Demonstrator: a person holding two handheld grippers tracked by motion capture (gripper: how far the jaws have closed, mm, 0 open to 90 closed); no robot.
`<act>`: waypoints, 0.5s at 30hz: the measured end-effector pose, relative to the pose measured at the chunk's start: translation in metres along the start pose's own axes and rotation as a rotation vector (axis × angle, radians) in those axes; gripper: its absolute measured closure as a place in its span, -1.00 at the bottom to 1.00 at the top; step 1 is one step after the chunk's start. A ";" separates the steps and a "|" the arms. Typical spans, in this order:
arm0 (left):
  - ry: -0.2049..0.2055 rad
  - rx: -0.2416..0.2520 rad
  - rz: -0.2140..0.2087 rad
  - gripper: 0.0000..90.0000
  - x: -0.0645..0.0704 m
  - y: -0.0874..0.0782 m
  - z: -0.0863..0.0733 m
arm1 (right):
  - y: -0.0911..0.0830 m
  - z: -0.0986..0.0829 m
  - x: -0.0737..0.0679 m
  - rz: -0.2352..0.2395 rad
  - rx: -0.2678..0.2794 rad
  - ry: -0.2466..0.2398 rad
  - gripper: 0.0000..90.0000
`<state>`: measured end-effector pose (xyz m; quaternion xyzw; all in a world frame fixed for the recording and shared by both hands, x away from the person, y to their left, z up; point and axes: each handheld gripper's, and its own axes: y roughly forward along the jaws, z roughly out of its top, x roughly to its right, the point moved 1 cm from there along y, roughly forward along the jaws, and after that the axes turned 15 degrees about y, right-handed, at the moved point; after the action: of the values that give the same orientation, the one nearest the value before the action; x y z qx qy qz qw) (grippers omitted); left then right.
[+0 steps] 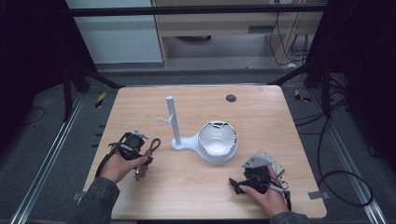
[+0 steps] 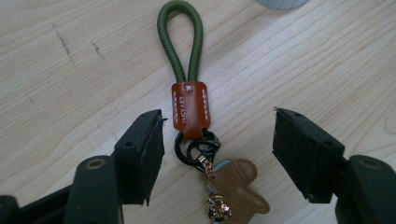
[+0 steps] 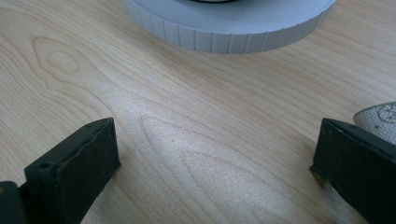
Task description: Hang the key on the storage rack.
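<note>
Keychain (image 2: 189, 105) lies flat on the worktop (image 1: 261, 112) between the left tool's (image 2: 217, 149) open jaws, untouched. Closing there may pinch only the slippery ring and charm, letting it swing or drop. The right tool (image 3: 215, 163) rests open, empty, near the white stand (image 1: 175, 122).

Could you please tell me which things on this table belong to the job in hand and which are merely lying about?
In the job:
- keychain, lying between the open left tool
- white stand with pegs, probably where it goes

Lying about:
- white bowl on the stand's base
- dark disc at the table's far edge
</note>
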<state>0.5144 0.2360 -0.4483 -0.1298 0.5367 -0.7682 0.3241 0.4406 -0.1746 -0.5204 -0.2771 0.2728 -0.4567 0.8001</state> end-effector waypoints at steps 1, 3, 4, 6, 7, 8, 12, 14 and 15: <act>-0.003 0.001 -0.007 -0.19 -0.001 0.003 0.001 | 0.000 0.000 0.000 0.000 0.000 0.000 -0.99; -0.002 -0.012 -0.010 -0.15 -0.004 0.008 0.002 | 0.000 0.000 0.000 0.000 0.000 0.000 -0.99; 0.001 -0.024 -0.013 -0.12 -0.005 0.010 0.002 | 0.000 0.000 0.000 0.001 0.000 0.000 -0.99; -0.004 -0.034 -0.010 -0.08 -0.007 0.015 0.002 | 0.000 0.000 0.000 0.001 0.000 -0.002 -0.99; -0.006 -0.037 -0.008 -0.07 -0.009 0.017 0.003 | 0.000 0.000 0.000 0.001 0.000 -0.002 -0.99; -0.011 -0.039 -0.012 -0.05 -0.010 0.019 0.003 | 0.000 0.000 0.000 0.001 0.000 -0.003 -0.99; -0.018 -0.046 -0.008 0.06 -0.012 0.024 0.003 | 0.000 0.000 0.000 0.002 0.000 -0.003 -0.99; -0.014 -0.046 -0.009 0.10 -0.013 0.026 0.003 | 0.000 0.000 0.000 0.003 -0.001 -0.003 -0.99; -0.018 -0.051 -0.007 0.10 -0.013 0.027 0.003 | 0.000 0.000 0.000 0.003 -0.001 -0.003 -0.99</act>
<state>0.5356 0.2368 -0.4694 -0.1470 0.5528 -0.7541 0.3228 0.4402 -0.1749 -0.5203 -0.2777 0.2723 -0.4551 0.8010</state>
